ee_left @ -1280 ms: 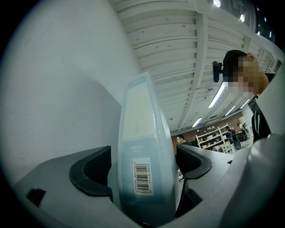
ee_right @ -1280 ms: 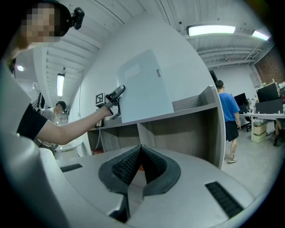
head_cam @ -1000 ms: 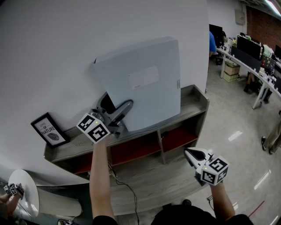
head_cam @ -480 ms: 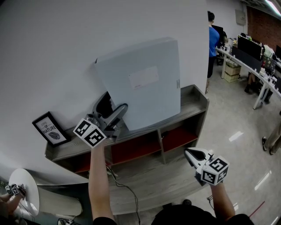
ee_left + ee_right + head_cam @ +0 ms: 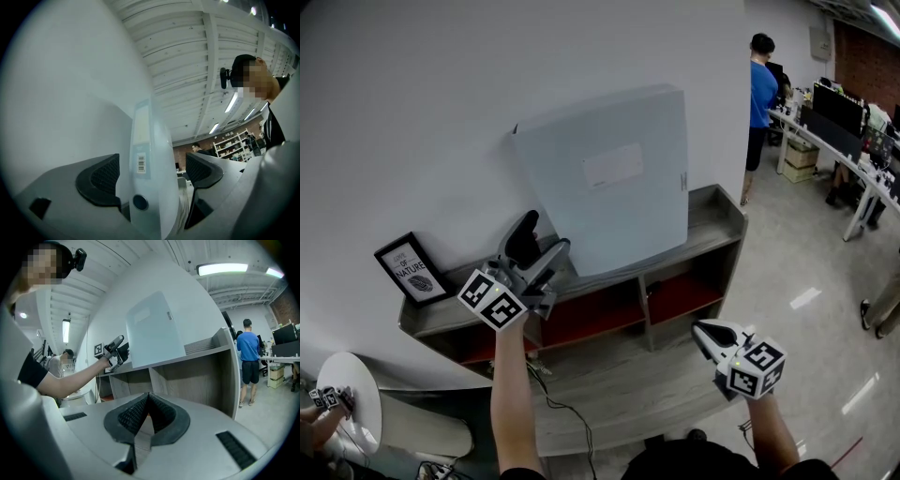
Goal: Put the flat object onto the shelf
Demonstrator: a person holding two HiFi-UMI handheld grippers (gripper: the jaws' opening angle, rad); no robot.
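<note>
The flat object is a large pale blue binder (image 5: 609, 178). It stands on top of the grey wooden shelf (image 5: 717, 225), leaning back on the white wall. My left gripper (image 5: 544, 234) is open at the binder's lower left corner. In the left gripper view the binder's spine (image 5: 145, 154) rises between the two jaws with a gap on each side. My right gripper (image 5: 701, 333) is shut on nothing, low and to the right, in front of the shelf. The right gripper view shows the binder (image 5: 152, 326), the shelf (image 5: 201, 380) and my left gripper (image 5: 117, 348).
A framed picture (image 5: 411, 272) leans on the wall at the shelf's left end. A white round table (image 5: 352, 412) is at the lower left, and a cable (image 5: 572, 412) lies on the floor. A person in blue (image 5: 761, 89) stands by desks at the back right.
My left gripper has opened and slid back down and left off the binder's corner. The binder stays leaning on the wall. A person in blue has walked into view at the back right.
</note>
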